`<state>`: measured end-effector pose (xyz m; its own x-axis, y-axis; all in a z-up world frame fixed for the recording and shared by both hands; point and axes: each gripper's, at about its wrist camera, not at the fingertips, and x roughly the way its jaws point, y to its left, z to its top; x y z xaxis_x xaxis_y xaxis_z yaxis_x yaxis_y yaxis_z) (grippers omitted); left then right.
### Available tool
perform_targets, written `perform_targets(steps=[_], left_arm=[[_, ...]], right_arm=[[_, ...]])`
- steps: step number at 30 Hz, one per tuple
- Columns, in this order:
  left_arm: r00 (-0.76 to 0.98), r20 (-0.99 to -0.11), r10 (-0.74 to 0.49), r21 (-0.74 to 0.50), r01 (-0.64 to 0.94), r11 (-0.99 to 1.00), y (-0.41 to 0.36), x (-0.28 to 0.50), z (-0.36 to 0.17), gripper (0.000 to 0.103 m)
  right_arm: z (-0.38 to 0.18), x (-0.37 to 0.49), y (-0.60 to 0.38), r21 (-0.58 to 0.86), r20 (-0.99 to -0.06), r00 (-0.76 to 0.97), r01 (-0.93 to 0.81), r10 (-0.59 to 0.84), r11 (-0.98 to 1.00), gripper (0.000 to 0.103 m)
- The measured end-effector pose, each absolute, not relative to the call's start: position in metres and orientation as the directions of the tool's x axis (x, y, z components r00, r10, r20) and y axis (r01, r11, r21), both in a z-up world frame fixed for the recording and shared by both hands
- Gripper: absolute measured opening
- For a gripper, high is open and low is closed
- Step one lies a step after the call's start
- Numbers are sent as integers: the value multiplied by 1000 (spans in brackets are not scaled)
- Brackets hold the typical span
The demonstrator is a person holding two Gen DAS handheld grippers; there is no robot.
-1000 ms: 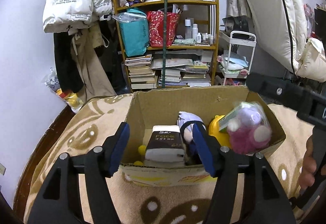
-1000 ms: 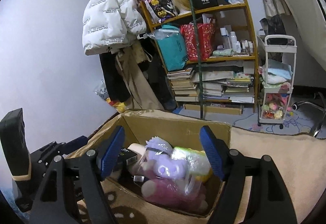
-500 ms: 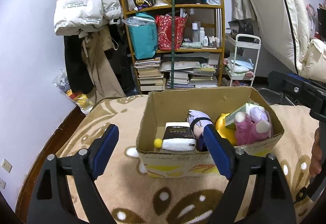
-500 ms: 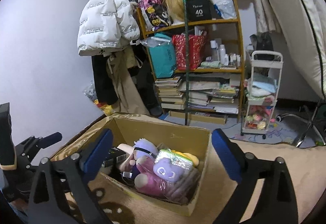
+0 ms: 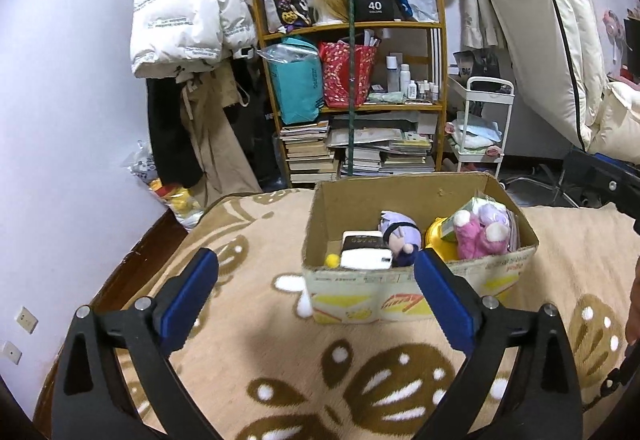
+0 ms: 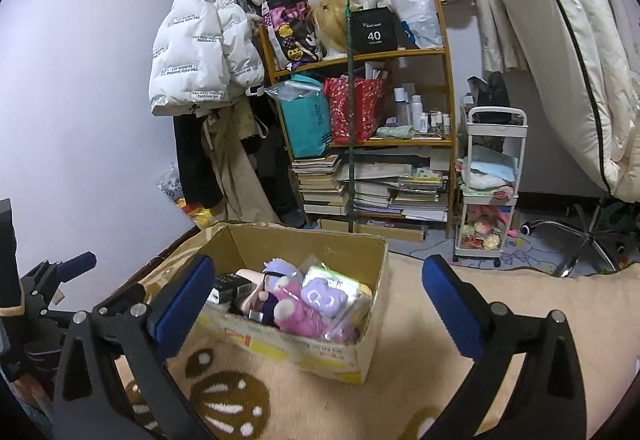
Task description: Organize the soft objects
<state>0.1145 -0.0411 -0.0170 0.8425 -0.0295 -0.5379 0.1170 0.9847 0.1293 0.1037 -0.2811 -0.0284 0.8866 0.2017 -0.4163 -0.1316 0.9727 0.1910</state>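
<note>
- The cardboard box (image 5: 416,282) sits on a beige blanket with brown patterns (image 5: 256,360); the box is open at the top and holds several soft things.
- In the left wrist view, a white and black pack (image 5: 366,250) lies at the box's near left, with a small yellow ball (image 5: 333,260) just beside it at the front wall.
- A purple-haired plush doll (image 5: 400,236) lies in the middle of the box, touching the pack's right side.
- A yellow object (image 5: 438,238) shows behind the doll's right, partly hidden.
- A pink and purple plush in clear wrap (image 5: 482,230) fills the box's right end, leaning against the right wall.
- The left gripper (image 5: 316,292) hangs above the blanket on the near side of the box, its blue pads (image 5: 188,298) spread wide with nothing between them.
- The right gripper (image 6: 320,304) is also spread wide and empty; from its view the box (image 6: 340,354) lies between and beyond the fingers, with the wrapped plush (image 6: 320,300) nearest the camera.
- Part of the right gripper's black body shows at the right edge of the left wrist view, well apart from the box.
- Behind the box stands a wooden shelf (image 5: 440,79) with books, a teal bag (image 5: 298,83) and a red bag (image 5: 346,75).
- A white puffer jacket (image 5: 184,15) hangs left of the shelf, and a white cart (image 5: 486,127) stands to its right.
</note>
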Motion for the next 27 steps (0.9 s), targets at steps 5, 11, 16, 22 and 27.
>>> perform_targets(steps=[5,11,16,22,27], left_arm=[[847,-530,-32,99,99,990,-28,93,-7,98],[859,-511,-29,96,91,991,-15,66,5,98],[864,-502,-26,116,97,989,-7,39,7,98],[877,-480,-30,120,99,988,-7,19,14,98],[880,-474,-26,128,98,987,-7,11,12,98]], right_arm=[[-22,86,-282,181,-418,889,-119,186,976,103],[-15,58,-280,168,-405,898,-114,174,979,103],[-11,38,-283,161,-395,904,-106,163,981,103],[-10,16,-282,136,-386,912,-94,141,986,103],[-14,8,-282,130,-384,913,-91,135,987,103]])
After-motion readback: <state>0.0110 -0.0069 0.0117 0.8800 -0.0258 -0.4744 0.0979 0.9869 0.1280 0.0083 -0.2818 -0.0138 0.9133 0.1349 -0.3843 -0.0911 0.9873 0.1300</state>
